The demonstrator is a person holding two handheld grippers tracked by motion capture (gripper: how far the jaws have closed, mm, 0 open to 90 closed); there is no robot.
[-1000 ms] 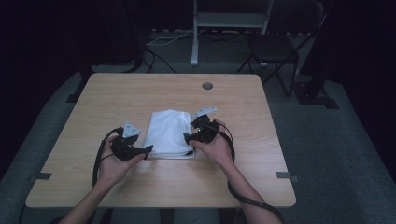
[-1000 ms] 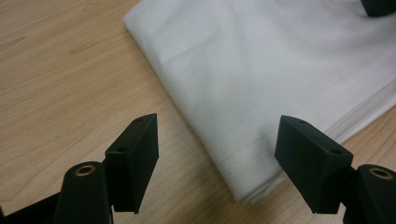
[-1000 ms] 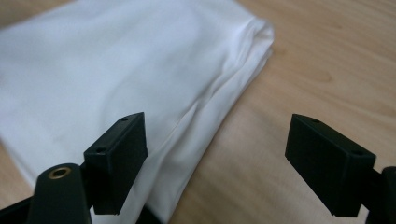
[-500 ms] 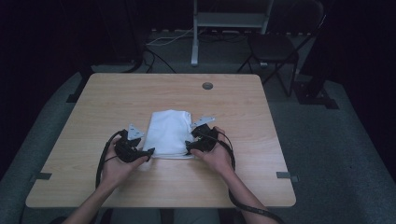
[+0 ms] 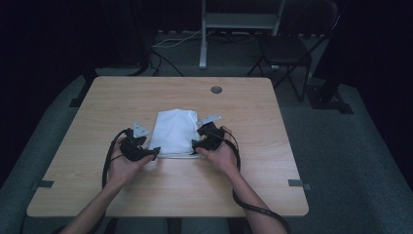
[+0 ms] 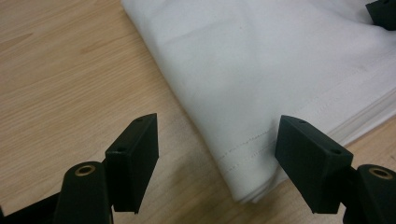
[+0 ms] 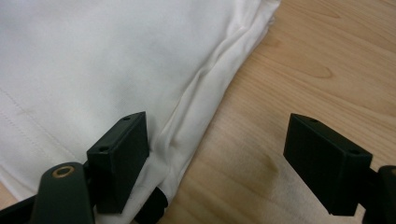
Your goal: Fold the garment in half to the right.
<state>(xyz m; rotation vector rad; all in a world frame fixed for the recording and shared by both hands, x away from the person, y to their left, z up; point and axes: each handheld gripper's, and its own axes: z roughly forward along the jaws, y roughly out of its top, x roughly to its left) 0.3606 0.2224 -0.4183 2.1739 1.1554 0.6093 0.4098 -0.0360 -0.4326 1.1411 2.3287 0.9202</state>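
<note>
Right then, the folded white cloth [image 5: 174, 132] lay near the middle of the table [image 5: 97, 97], its stitched near corners pointing at the person. The left gripper [image 6: 217, 154] stood wide open over the near left corner, gripping nothing; the right gripper [image 7: 215, 149] was equally wide, one jaw on the cloth's edge, the other over bare wood. I judged the risk was pinching only the top layer, so the fold would peel apart on lifting.
</note>
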